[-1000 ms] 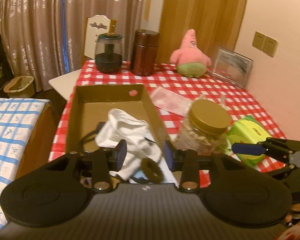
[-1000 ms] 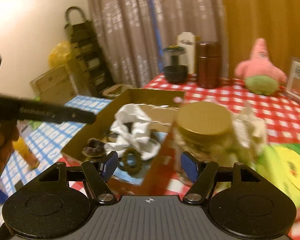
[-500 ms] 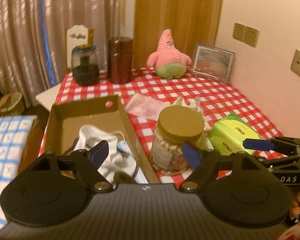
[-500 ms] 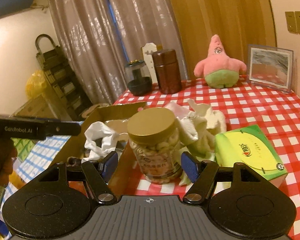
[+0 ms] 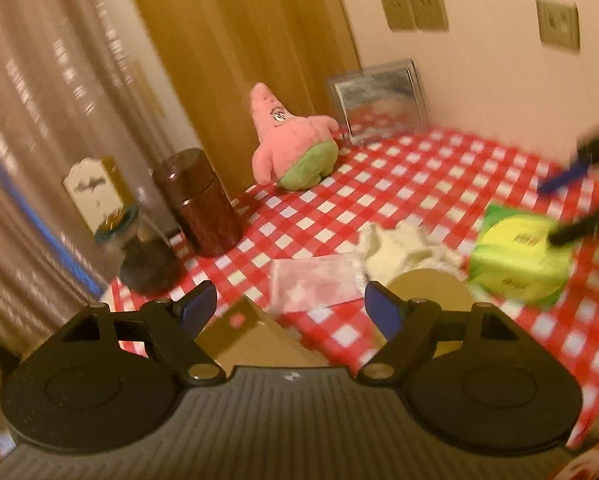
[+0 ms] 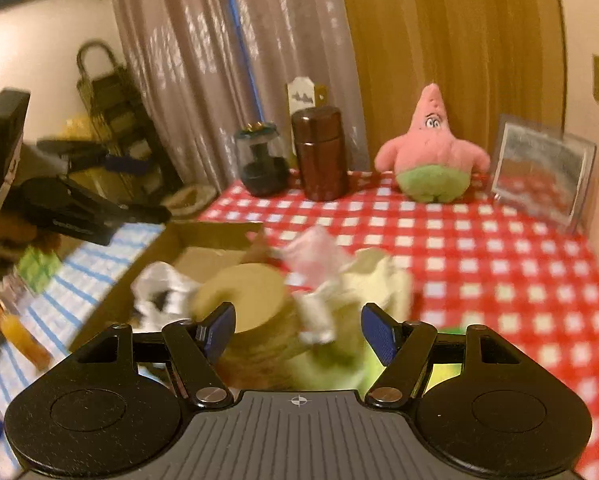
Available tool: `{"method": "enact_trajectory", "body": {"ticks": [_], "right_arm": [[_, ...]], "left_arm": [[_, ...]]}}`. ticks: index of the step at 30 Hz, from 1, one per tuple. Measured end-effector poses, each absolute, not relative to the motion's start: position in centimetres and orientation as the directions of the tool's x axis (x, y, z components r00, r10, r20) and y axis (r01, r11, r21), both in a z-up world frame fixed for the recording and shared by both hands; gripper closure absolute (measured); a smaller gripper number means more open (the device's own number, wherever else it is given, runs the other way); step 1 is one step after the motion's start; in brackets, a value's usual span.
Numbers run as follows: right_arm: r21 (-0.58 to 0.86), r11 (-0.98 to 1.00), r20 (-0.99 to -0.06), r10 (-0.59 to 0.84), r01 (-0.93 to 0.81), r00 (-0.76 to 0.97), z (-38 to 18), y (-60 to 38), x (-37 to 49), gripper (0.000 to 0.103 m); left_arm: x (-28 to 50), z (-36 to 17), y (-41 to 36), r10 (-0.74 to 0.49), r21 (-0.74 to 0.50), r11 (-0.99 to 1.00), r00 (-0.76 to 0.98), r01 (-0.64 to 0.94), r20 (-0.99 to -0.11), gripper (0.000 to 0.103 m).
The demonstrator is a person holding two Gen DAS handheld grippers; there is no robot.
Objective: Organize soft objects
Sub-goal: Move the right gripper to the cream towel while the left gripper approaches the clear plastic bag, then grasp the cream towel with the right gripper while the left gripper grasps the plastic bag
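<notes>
Both grippers have lifted and swung toward the far end of the counter [image 5: 419, 184] since half a second ago; the left view now tilts, and the box that filled its lower left shows only a corner. The left gripper [image 5: 291, 310] hangs above that box [image 5: 251, 344] corner with its jaws wide and nothing between them. The right gripper [image 6: 297, 326] hovers over the jar [image 6: 245, 296], jaws wide too, holding nothing.

The jar is the landmark. Just left of it lies the box, with a white cloth [image 6: 161, 294] inside. Touching the jar's far side is a cream cloth [image 5: 403, 248], and a pink pouch [image 5: 319, 282] lies just beyond the jar toward the box. A green pack [image 5: 519, 258] sits right of the jar. Well beyond it, at the counter's far edge, the pink plush [image 6: 431, 152] sits upright, beside a picture frame [image 6: 543, 170], with a brown canister [image 6: 319, 152] and a dark-based glass pot [image 6: 261, 164] to its left.
</notes>
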State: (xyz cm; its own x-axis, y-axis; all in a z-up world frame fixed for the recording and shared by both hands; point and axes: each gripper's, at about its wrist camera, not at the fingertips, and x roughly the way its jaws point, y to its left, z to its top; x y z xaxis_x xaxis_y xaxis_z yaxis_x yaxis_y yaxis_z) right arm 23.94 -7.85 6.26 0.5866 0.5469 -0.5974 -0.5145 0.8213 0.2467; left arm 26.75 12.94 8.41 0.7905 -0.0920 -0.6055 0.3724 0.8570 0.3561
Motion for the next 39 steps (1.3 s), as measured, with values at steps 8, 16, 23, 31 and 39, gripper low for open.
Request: {"method": "enact_trajectory", "body": {"ticks": [8, 16, 23, 31, 39], "right_arm": [[0.143, 0.806, -0.720, 0.483, -0.574, 0.499, 4.1, -9.9, 34.3, 0.034], [0.182, 0.732, -0.822, 0.480, -0.656, 0.306, -1.2, -8.3, 42.0, 0.034], [0.197, 0.667, -0.888, 0.433, -0.719, 0.158, -6.1, -6.6, 45.3, 0.034], [0.249, 0.647, -0.901, 0.429, -0.720, 0.073, -8.6, -5.1, 47.3, 0.034], [0.238, 0.631, -0.901, 0.428, -0.738, 0.075, -9.2, -3.4, 46.6, 0.070]], "left_arm": [[34.1, 5.8, 13.1, -0.130, 0.484, 0.693, 0.754, 0.534, -0.644, 0.024], [39.1, 0.4, 11.9, -0.172, 0.497, 0.538, 0.666, 0.681, -0.726, 0.024], [42.6, -3.0, 11.2, -0.189, 0.456, 0.496, 0.605, 0.739, -0.774, 0.024], [46.4, -5.1, 9.9, -0.230, 0.383, 0.448, 0.519, 0.808, -0.823, 0.024], [48.1, -8.6, 8.1, -0.212, 0.394, 0.304, 0.465, 0.867, -0.859, 0.024]]}}
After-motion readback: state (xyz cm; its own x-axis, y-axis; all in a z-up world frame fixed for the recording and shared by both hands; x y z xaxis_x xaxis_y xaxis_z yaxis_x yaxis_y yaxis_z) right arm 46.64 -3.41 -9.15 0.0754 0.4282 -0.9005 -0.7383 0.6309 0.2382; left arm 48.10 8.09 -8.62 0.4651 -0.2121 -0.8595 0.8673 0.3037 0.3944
